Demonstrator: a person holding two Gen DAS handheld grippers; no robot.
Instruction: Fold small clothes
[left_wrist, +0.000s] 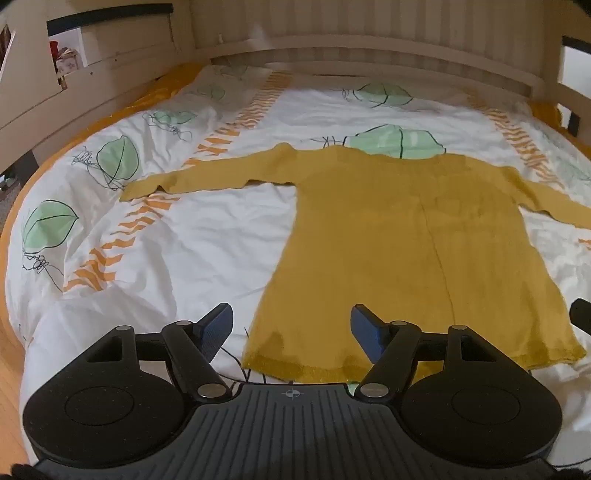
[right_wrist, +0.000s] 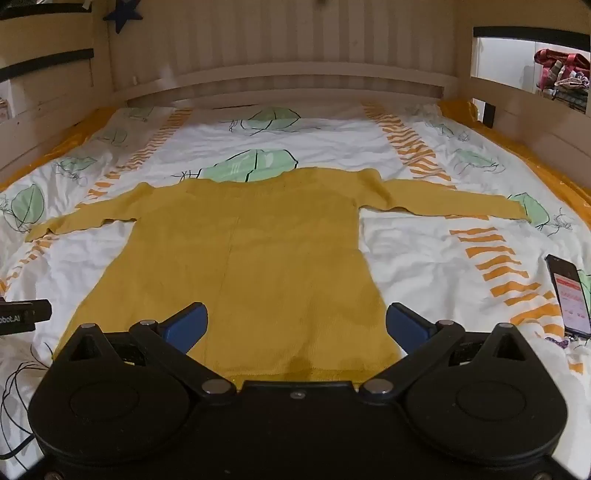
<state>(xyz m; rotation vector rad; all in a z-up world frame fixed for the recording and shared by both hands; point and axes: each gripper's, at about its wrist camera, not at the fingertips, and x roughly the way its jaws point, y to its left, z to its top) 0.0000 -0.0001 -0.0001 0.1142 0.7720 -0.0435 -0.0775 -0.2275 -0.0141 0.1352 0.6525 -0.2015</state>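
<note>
A mustard-yellow long-sleeved top (left_wrist: 388, 236) lies flat on the bed, both sleeves spread sideways, hem toward me. It also shows in the right wrist view (right_wrist: 258, 258). My left gripper (left_wrist: 291, 328) is open and empty, hovering over the hem's left corner. My right gripper (right_wrist: 297, 325) is open and empty, above the hem's right part. The left sleeve (left_wrist: 207, 177) reaches far left; the right sleeve (right_wrist: 450, 203) reaches right.
The bed has a white duvet (left_wrist: 184, 236) with green leaves and orange stripes. A wooden bed frame (right_wrist: 288, 77) surrounds it at the back and sides. A phone (right_wrist: 569, 295) with its screen lit lies on the duvet at the right. Thin black cables (right_wrist: 18, 373) lie at left.
</note>
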